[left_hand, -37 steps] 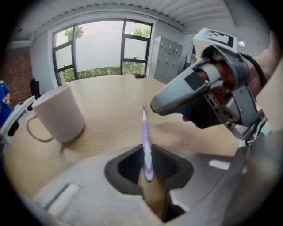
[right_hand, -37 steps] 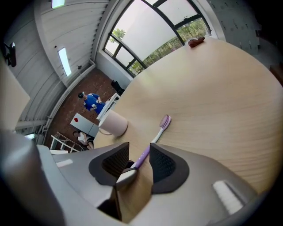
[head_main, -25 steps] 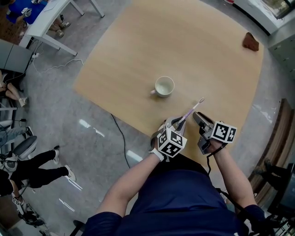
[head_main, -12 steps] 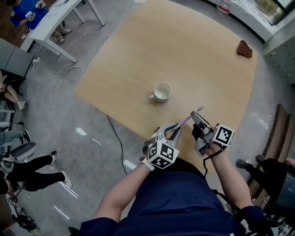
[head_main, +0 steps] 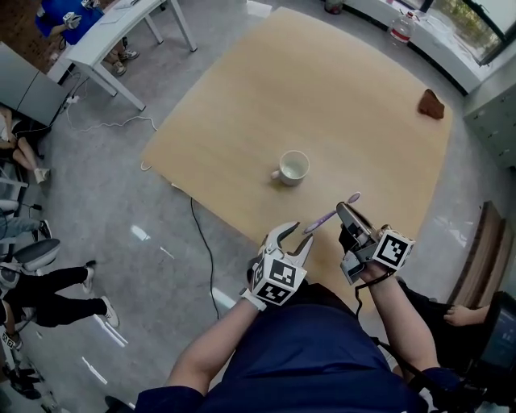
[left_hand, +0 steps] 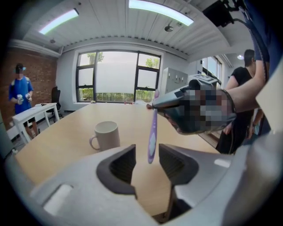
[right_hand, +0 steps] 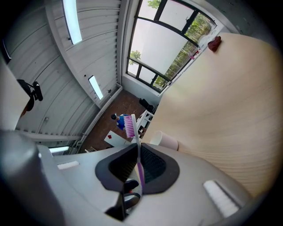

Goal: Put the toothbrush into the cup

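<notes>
Looked down on a grey polished floor (head_main: 121, 202) with a thin black cable (head_main: 203, 242) trailing over it. Found a broad light-wood table with rounded corners (head_main: 347, 89) filling the middle of the head view. Made out a white desk (head_main: 121, 24) at the far left, well apart from it.

Saw the left gripper (head_main: 295, 235), grey with a marker cube, raised over the table's near edge. Read its jaws as just opened and standing apart. Caught, in the left gripper view, the handle end of a slim purple plastic toothbrush (head_main: 331, 215) hanging between the two pads with a gap on either side, touching neither.

Saw the right gripper (head_main: 343, 211) just beside it, likewise raised. Read its jaws as just closed and clenched on the toothbrush's stem. Noted, in the right gripper view, the head with pink bristles sticking out past the pads.

Found a white ceramic cup (head_main: 292, 168) upright near the table's middle, handle toward the left, mouth showing nothing inside. Spotted a small reddish-brown lump (head_main: 431, 103) by the far right corner.

Placed the toothbrush in the air across the right gripper's tips, short of the cup and apart from it, not inside.
</notes>
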